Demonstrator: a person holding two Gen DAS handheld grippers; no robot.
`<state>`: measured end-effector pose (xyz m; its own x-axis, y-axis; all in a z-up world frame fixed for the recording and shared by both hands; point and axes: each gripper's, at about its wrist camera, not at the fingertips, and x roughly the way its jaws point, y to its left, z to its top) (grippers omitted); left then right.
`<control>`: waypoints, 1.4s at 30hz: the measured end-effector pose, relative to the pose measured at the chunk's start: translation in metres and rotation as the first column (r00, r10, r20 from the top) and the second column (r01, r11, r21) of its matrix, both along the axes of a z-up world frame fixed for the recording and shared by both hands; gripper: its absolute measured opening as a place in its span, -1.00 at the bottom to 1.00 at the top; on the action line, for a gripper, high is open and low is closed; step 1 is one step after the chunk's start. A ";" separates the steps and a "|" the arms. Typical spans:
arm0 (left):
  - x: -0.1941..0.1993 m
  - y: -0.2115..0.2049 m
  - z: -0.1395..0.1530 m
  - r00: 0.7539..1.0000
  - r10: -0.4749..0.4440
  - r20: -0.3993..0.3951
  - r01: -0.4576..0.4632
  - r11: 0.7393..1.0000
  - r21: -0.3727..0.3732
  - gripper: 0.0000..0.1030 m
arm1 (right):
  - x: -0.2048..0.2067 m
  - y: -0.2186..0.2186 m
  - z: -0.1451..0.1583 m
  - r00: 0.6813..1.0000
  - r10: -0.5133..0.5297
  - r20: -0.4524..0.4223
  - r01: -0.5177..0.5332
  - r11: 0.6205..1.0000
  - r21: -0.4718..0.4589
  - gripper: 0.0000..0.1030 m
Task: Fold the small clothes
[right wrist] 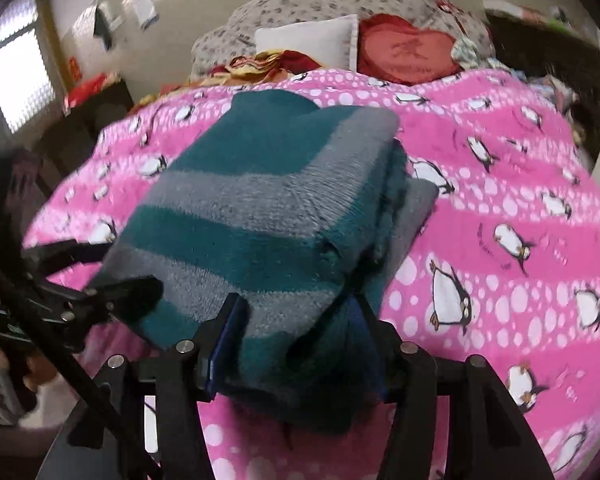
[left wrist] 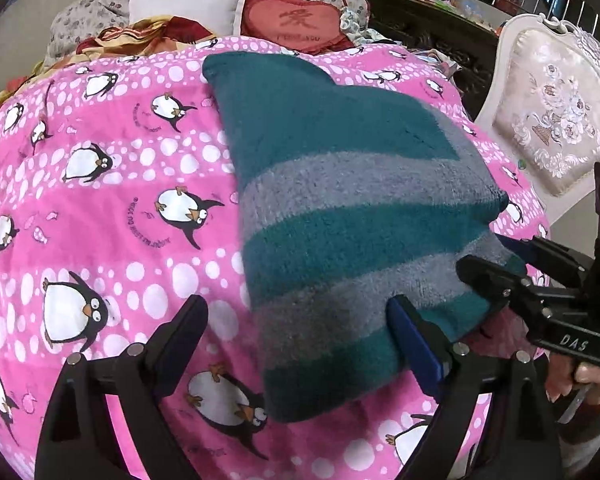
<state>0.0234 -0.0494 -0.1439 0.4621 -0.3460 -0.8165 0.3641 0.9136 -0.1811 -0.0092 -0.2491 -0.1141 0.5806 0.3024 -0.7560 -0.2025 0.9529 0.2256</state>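
A folded teal and grey striped sweater (left wrist: 340,200) lies on the pink penguin blanket (left wrist: 100,200). My left gripper (left wrist: 300,324) is open at its near edge: its right finger (left wrist: 412,332) rests against the sweater, its left finger (left wrist: 184,328) is over the blanket. My right gripper (left wrist: 496,264) holds the sweater's near right corner. In the right wrist view the sweater (right wrist: 260,208) is bunched between the right gripper's (right wrist: 296,320) fingers, which are shut on it. The left gripper's finger (right wrist: 136,288) touches the sweater's left edge there.
Pillows (left wrist: 192,6) and a red heart cushion (left wrist: 296,24) are piled at the bed's far end. A cream upholstered chair (left wrist: 552,112) stands right of the bed. Dark furniture (left wrist: 432,28) is behind it. A window (right wrist: 12,76) is at the left.
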 end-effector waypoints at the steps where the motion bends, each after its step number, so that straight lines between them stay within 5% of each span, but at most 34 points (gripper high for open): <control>1: 0.000 0.000 0.001 1.000 -0.001 0.002 0.001 1.000 0.000 0.77 | 0.000 0.000 0.003 1.000 -0.002 0.003 0.002 1.000 -0.002 0.14; 6: -0.003 0.007 0.018 0.999 0.011 0.047 -0.012 1.000 0.015 0.77 | -0.001 -0.006 0.020 0.999 -0.023 0.027 0.022 0.999 0.037 0.15; 10: 0.002 0.016 0.032 0.994 0.040 0.097 -0.044 0.998 0.036 0.77 | 0.003 -0.018 0.036 0.993 -0.096 0.064 0.090 0.991 0.095 0.38; 16: 0.019 0.026 0.036 0.994 0.080 0.079 -0.083 0.996 0.038 0.77 | 0.028 -0.011 0.037 0.990 -0.130 0.048 0.124 0.986 0.111 0.38; 19: 0.030 0.027 0.035 0.996 0.085 0.042 -0.085 0.996 0.008 0.77 | 0.038 -0.010 0.027 0.989 -0.147 0.017 0.144 0.985 0.098 0.41; 22: 0.040 0.025 0.032 0.997 0.080 0.004 -0.079 0.996 -0.037 0.78 | 0.045 -0.017 0.013 0.986 -0.167 -0.029 0.169 0.980 0.104 0.70; 29: 0.066 0.009 0.008 0.993 0.004 -0.116 -0.024 0.984 -0.175 0.94 | 0.052 -0.048 -0.016 0.981 -0.145 -0.131 0.179 0.934 0.309 0.87; 36: 0.104 0.005 -0.021 0.963 -0.017 -0.269 -0.068 0.950 -0.305 1.00 | 0.066 -0.058 -0.039 0.980 -0.087 -0.180 0.162 0.875 0.456 0.98; 40: 0.110 0.002 -0.027 0.957 -0.043 -0.288 -0.058 0.941 -0.332 1.00 | 0.069 -0.053 -0.036 0.989 -0.068 -0.132 0.120 0.886 0.447 0.90; 42: 0.105 -0.001 -0.021 0.966 -0.076 -0.248 -0.013 0.941 -0.339 0.63 | 0.066 -0.047 -0.029 0.994 -0.029 -0.101 0.073 0.883 0.463 0.49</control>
<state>0.1286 -0.0506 -0.1653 0.2389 -0.6309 -0.7382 0.2926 0.7716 -0.5648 0.0570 -0.2963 -0.1430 0.5421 0.6039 -0.5844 -0.1147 0.7421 0.6604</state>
